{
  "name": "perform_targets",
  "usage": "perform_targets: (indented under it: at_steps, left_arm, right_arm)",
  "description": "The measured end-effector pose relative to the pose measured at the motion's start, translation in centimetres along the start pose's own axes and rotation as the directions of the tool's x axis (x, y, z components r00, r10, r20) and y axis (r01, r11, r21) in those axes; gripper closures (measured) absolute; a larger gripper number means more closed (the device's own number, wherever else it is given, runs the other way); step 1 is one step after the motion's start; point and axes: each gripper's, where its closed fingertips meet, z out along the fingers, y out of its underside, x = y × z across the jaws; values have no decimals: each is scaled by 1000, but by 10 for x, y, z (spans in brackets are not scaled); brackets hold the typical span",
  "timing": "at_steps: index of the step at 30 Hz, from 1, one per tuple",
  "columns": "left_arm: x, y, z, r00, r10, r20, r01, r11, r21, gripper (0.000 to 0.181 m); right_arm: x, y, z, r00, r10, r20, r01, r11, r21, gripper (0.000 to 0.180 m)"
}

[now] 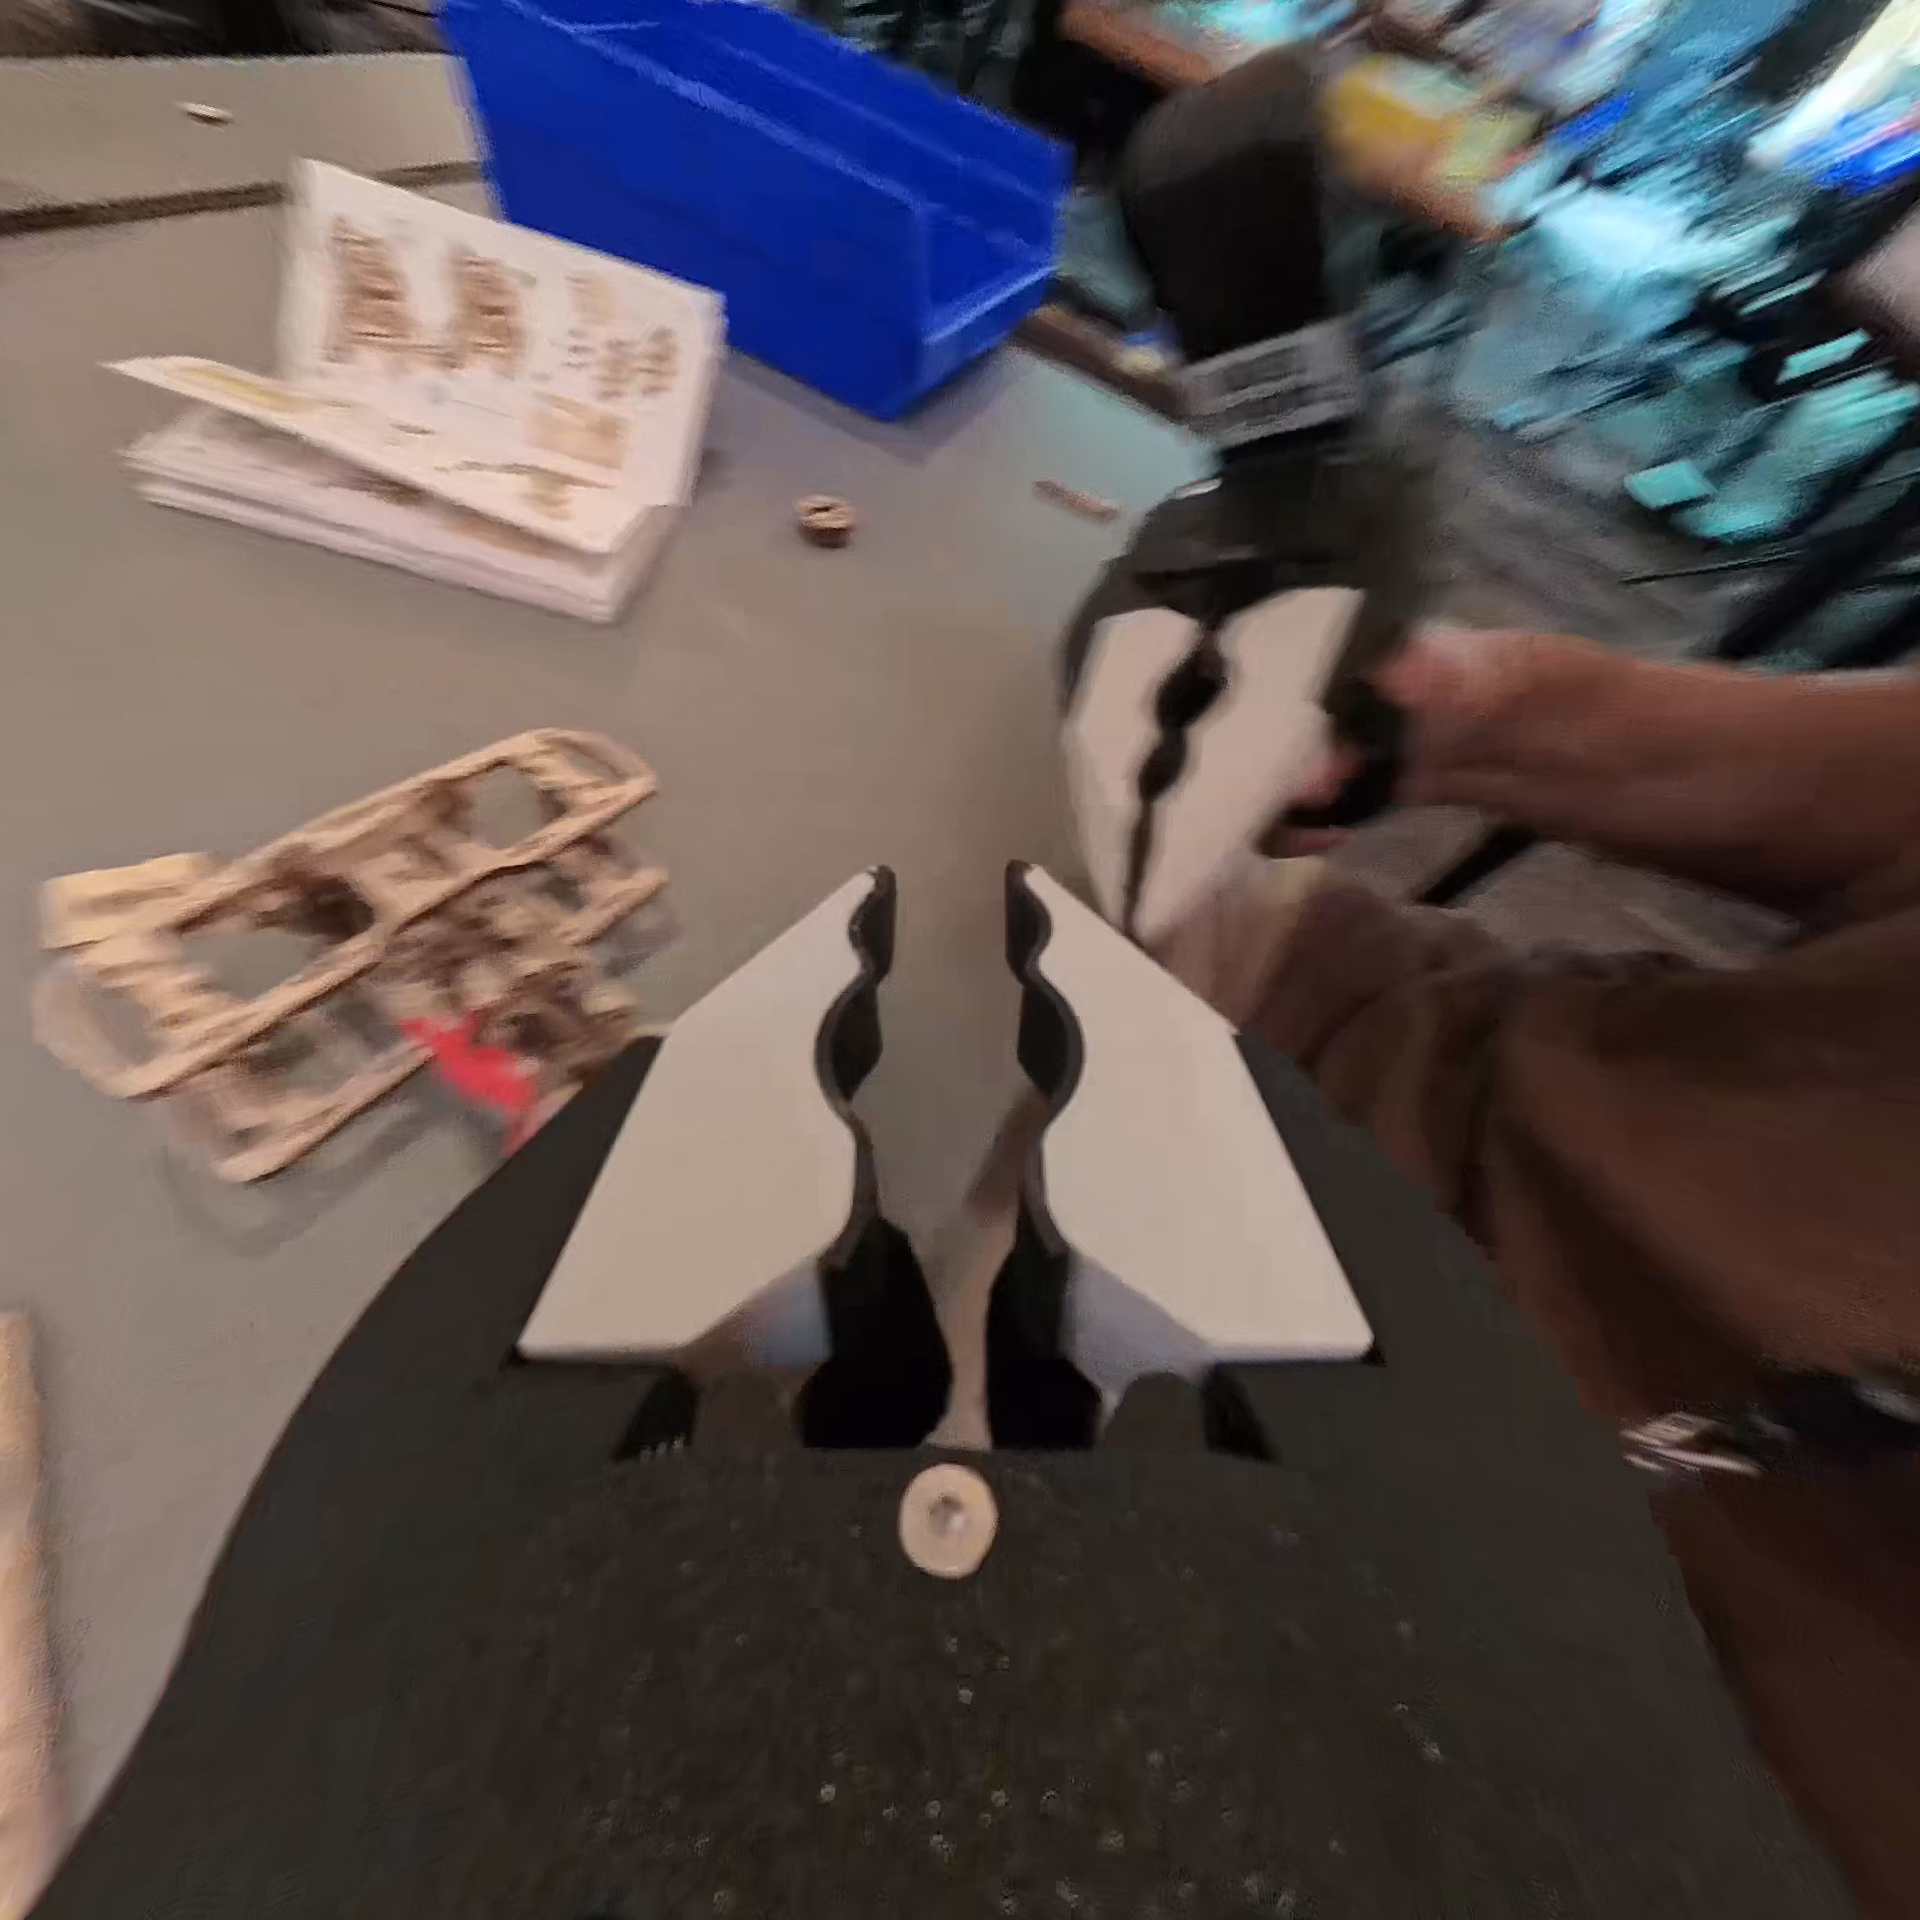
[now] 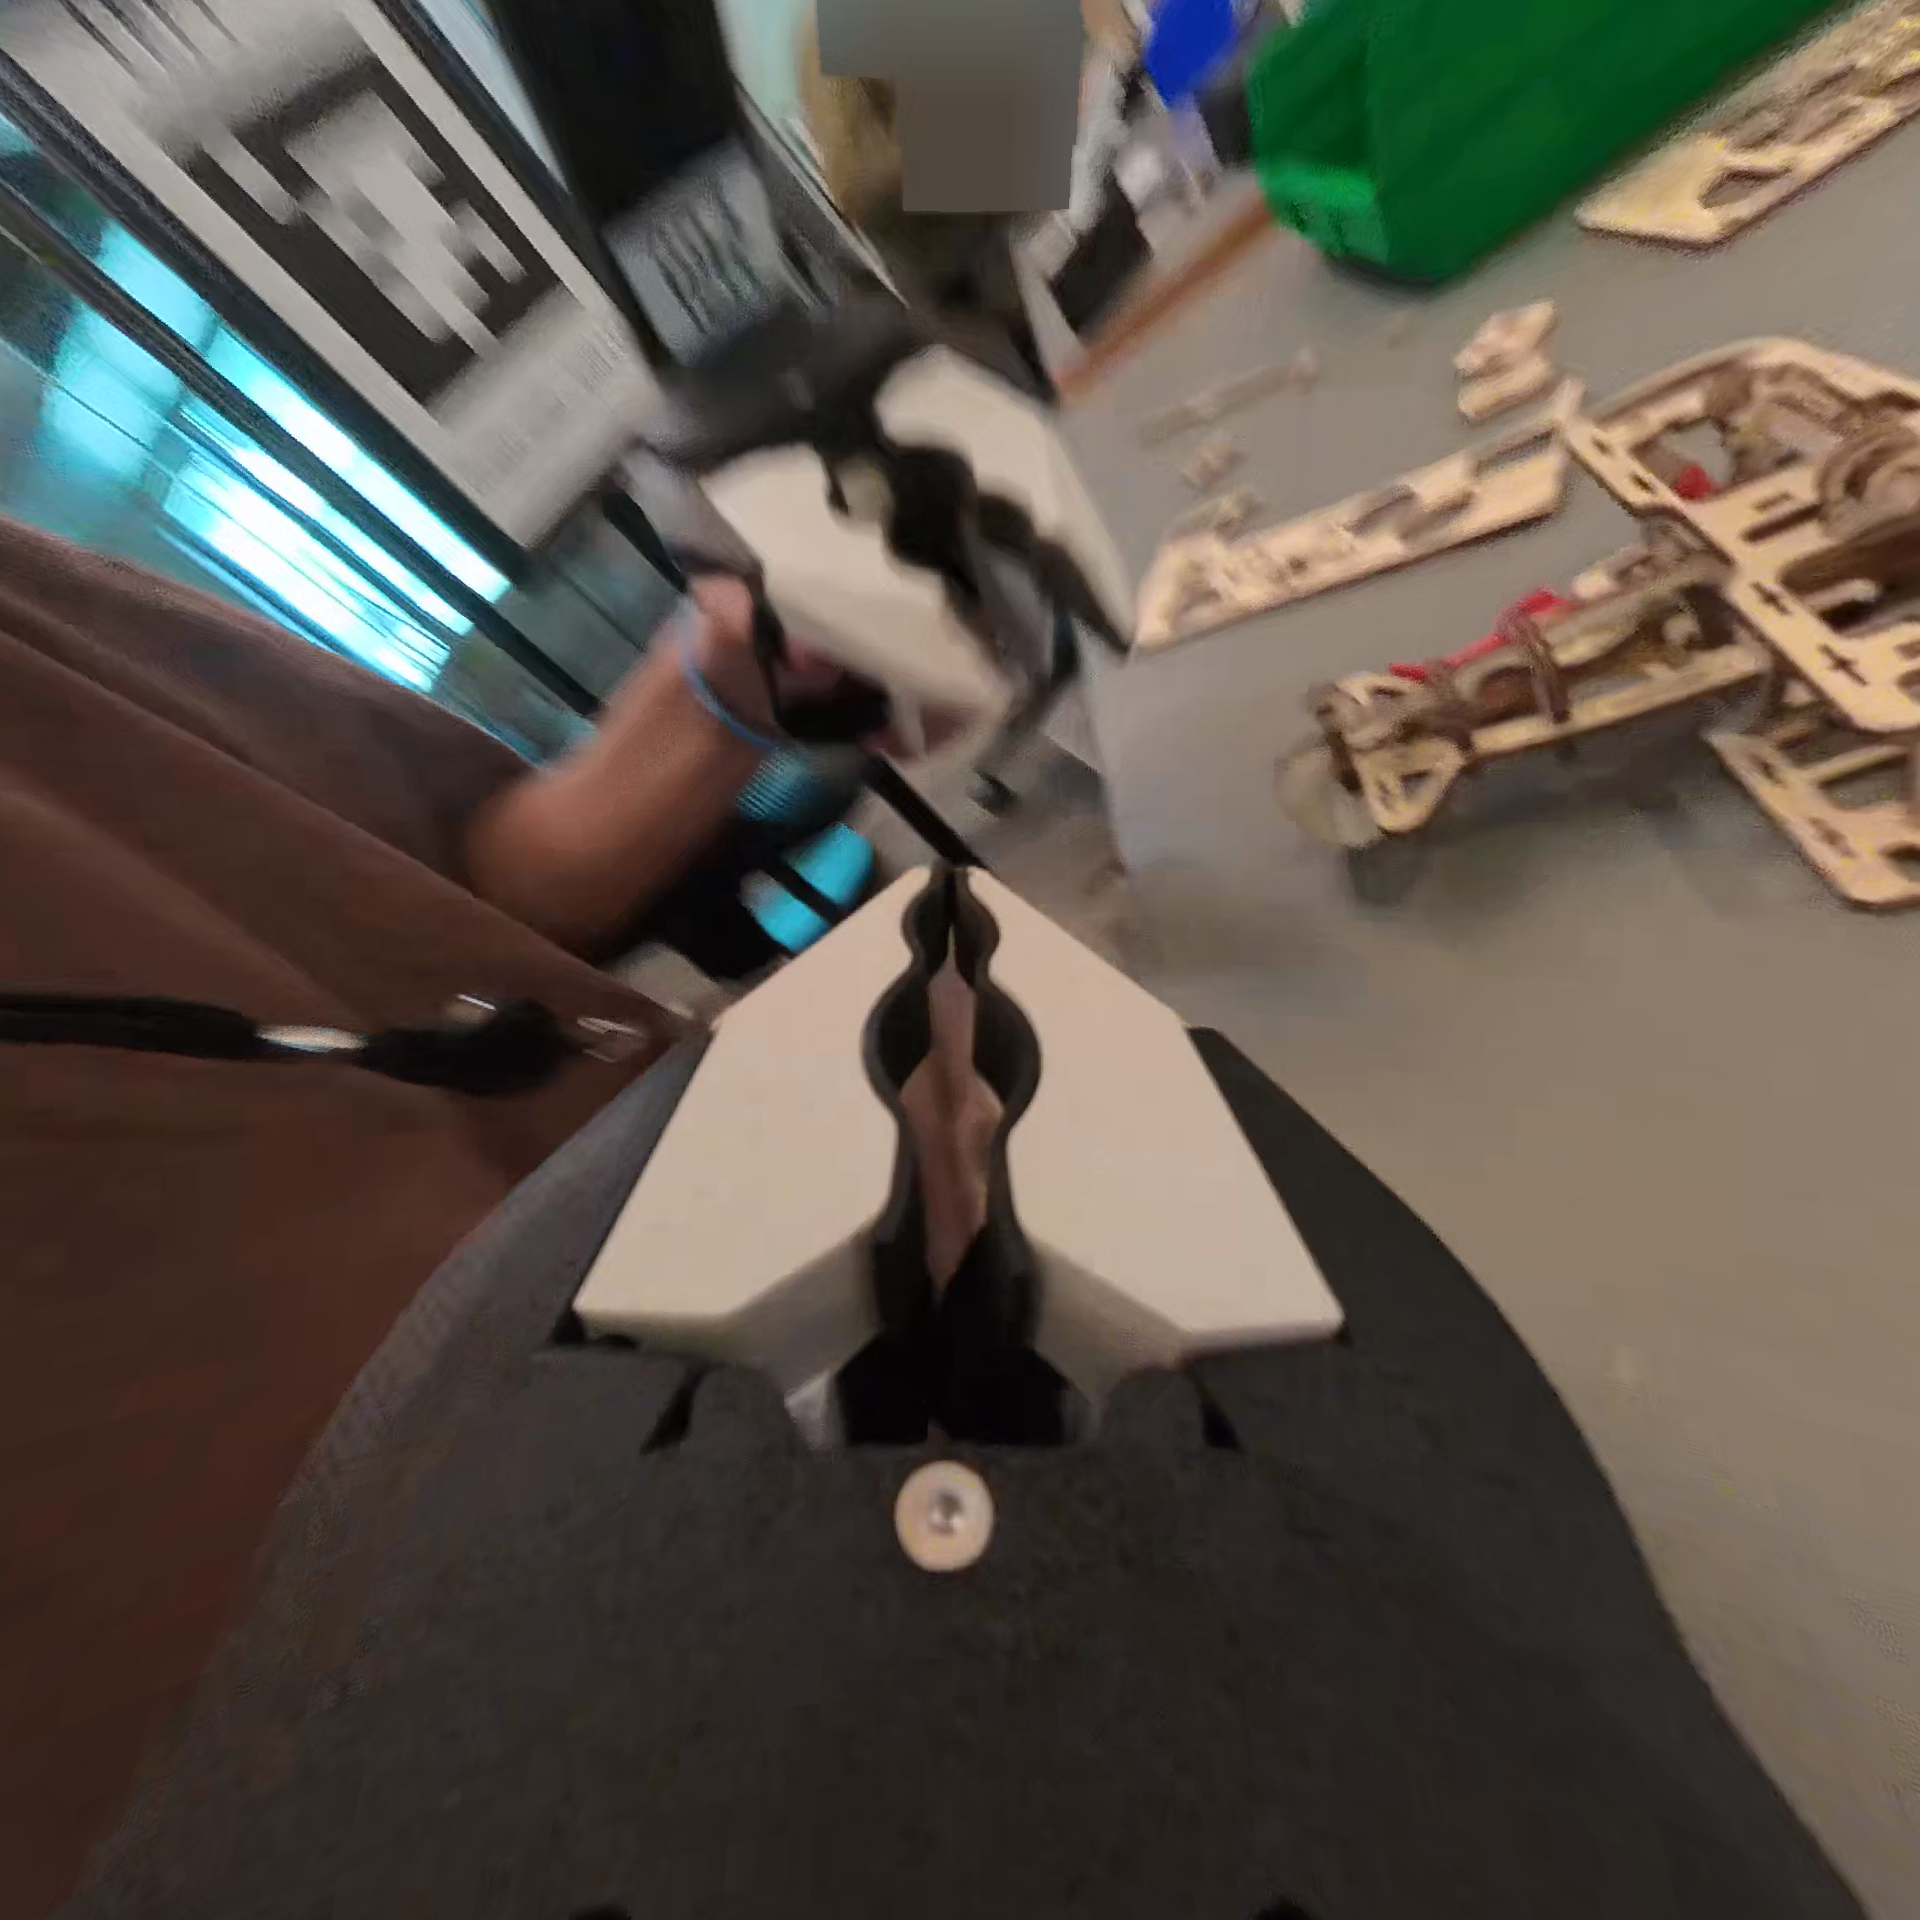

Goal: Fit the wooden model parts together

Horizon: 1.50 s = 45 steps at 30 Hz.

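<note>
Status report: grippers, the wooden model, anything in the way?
Left gripper open, empty. Right gripper shut, empty. Wooden model on table, untouched. Nothing in the way.

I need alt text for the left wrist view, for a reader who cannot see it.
The open left gripper hovers empty over a grey table. To its left lies a pale wooden model frame; behind are an open instruction booklet and a blue plastic bin.

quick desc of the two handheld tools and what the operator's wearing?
Both alike: the left tool and right tool have a black speckled body with a silver screw at centre, and two white wedge fingers lined with wavy black pads. Operator wears a brown sleeve and a blue wristband.
</note>
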Motion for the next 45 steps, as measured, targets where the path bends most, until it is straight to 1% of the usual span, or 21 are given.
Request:
perform_targets:
  at_steps: [2,3,5,8,11,14,16,20,22,25,26,27,29,30,35,37,39,40,42,45]
  left_arm:
    - [33,-9,-2,967,-91,-237,101,994,31,160]
    - [42,-14,-4,950,-102,-296,122,991,47,160]
    - [50,-20,-5,940,-83,-330,115,990,77,160]
    - [61,-21,-5,922,-86,-377,121,990,70,156]
    - [64,-26,-7,915,-87,-393,132,987,90,159]
    - [62,-22,-5,923,-72,-379,110,991,79,171]
    - [65,-23,-6,917,-64,-393,106,991,87,181]
    - [59,-25,-4,932,-65,-356,105,990,94,181]
    - [58,-27,-3,934,-75,-351,115,989,97,181]
    - [57,-30,-2,936,-83,-341,128,985,112,181]
    - [55,-32,-2,939,-85,-332,132,984,122,181]
    - [55,-33,-2,940,-88,-330,138,982,130,181]
    - [53,-34,-2,941,-94,-324,146,979,139,181]
    - [53,-35,-2,940,-95,-328,149,979,142,181]
    - [56,-37,-3,935,-90,-343,150,977,152,181]
    - [58,-39,-5,929,-86,-359,153,975,161,181]
    - [60,-41,-7,926,-85,-369,158,972,174,181]
    - [60,-41,-7,925,-86,-371,160,972,174,181]
    - [61,-42,-6,922,-87,-378,163,971,174,181]
    - [63,-43,-7,917,-89,-388,171,969,181,181]
  right_arm:
    - [-19,-20,-12,975,109,194,-135,983,125,180]
    - [-26,-26,-16,950,148,275,-195,968,155,180]
    - [-35,-33,-21,906,187,381,-275,942,190,180]
    - [-43,-34,-19,884,194,424,-296,937,188,180]
    - [-45,-32,-14,889,189,418,-282,943,175,180]
    - [-45,-32,-12,889,189,417,-283,943,177,180]
    - [-44,-34,-13,891,187,415,-285,940,187,180]
    - [-39,-35,-14,916,169,365,-254,946,200,180]
    - [-34,-37,-16,948,123,293,-195,953,232,180]
    - [-30,-40,-18,992,-17,125,-15,968,251,178]
    - [-28,-41,-19,995,-64,70,45,968,247,171]
    - [-27,-42,-20,995,-99,25,91,966,243,168]
    - [-23,-43,-24,989,-139,-58,148,962,229,170]
    - [-22,-43,-25,987,-145,-76,159,961,227,170]
    - [-28,-40,-20,995,-102,-8,101,969,225,171]
    - [-38,-43,-21,994,-67,88,42,964,261,180]
    - [-49,-49,-24,979,-20,203,-43,953,299,180]
    - [-52,-51,-24,971,-12,239,-65,948,311,178]
    - [-53,-51,-23,966,0,259,-83,947,311,175]
    - [-49,-51,-22,972,-3,235,-74,945,318,176]
